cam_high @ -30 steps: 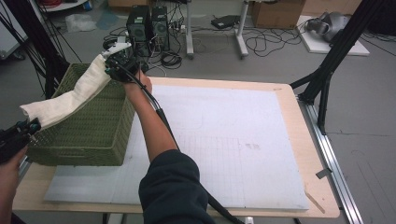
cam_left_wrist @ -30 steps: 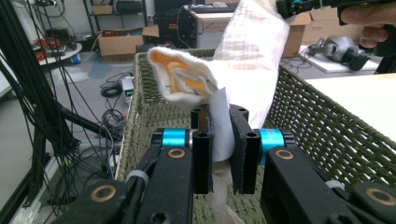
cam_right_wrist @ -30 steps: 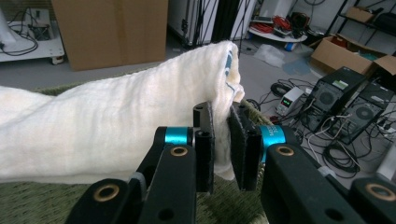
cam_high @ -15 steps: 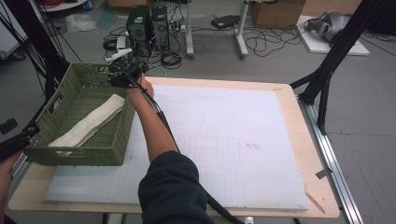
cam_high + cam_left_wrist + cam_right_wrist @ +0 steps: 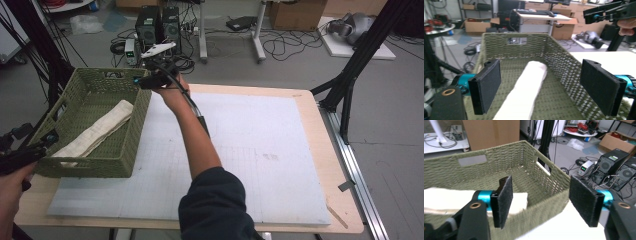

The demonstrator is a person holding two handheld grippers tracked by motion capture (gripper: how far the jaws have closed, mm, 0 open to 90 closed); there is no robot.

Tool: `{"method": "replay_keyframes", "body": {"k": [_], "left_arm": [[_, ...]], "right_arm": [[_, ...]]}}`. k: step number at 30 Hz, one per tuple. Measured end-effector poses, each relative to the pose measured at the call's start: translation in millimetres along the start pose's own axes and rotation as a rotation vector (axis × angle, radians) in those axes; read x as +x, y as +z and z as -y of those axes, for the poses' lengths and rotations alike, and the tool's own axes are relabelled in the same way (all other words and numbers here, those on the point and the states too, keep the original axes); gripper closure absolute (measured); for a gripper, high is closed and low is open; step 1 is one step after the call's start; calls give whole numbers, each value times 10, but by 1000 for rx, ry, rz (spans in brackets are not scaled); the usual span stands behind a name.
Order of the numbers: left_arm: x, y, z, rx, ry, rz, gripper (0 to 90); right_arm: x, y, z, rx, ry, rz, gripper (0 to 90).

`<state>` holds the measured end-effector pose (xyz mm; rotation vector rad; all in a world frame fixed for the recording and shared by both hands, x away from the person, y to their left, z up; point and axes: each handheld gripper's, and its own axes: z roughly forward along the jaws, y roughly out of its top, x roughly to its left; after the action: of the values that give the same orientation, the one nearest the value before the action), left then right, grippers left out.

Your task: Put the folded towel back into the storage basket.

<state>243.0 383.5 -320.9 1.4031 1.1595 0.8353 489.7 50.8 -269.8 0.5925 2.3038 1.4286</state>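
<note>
A green woven basket [image 5: 90,166] stands on the table's left side, and a folded cream cloth [image 5: 97,131] lies slantwise on its floor. My left gripper [image 5: 37,138] hovers at the basket's near left corner. Its jaws have just been opening and stand wide, with the cloth [image 5: 526,92] lying free below and beyond them in the basket [image 5: 516,47]. My right gripper [image 5: 143,80] is at the basket's far right corner, above the rim. Its jaws have also just been opening and stand apart [image 5: 540,182], holding nothing. Beyond them are the basket [image 5: 499,157] and the cloth's end [image 5: 454,197].
A white foam mat [image 5: 260,150] covers the wooden table [image 5: 330,165] to the right of the basket. Black stand legs rise at the left [image 5: 45,55] and right [image 5: 360,55]. Computer towers [image 5: 155,22] and cables sit on the floor behind.
A second ago both grippers held the cloth stretched above the basket. Both have let go and it now lies inside. The right gripper has shifted right to the basket's corner.
</note>
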Motion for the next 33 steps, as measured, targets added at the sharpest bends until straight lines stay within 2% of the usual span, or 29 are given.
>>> {"method": "replay_keyframes", "body": {"k": [4,8,13,16,21,26,33], "left_arm": [[-138,87,-32,5,19,57,179],[-297,193,-63,-1,27,103,179],[-483,321,-55,-3,32,151,180],[-601,376,-44,-2,37,180,181],[-785,475,-16,14,50,227,182],[-948,559,26,24,66,258,187],[-1239,683,109,20,77,320,187]], "right_arm": [[-154,-356,62,12,-18,-9,292],[-293,-770,144,18,-24,5,281],[-437,-1271,304,-13,2,40,245],[-495,-1514,467,-28,40,65,218],[-495,-1820,787,-37,76,102,162],[-490,-2080,1080,-23,109,129,123],[-409,-2419,1469,-26,132,175,117]]}}
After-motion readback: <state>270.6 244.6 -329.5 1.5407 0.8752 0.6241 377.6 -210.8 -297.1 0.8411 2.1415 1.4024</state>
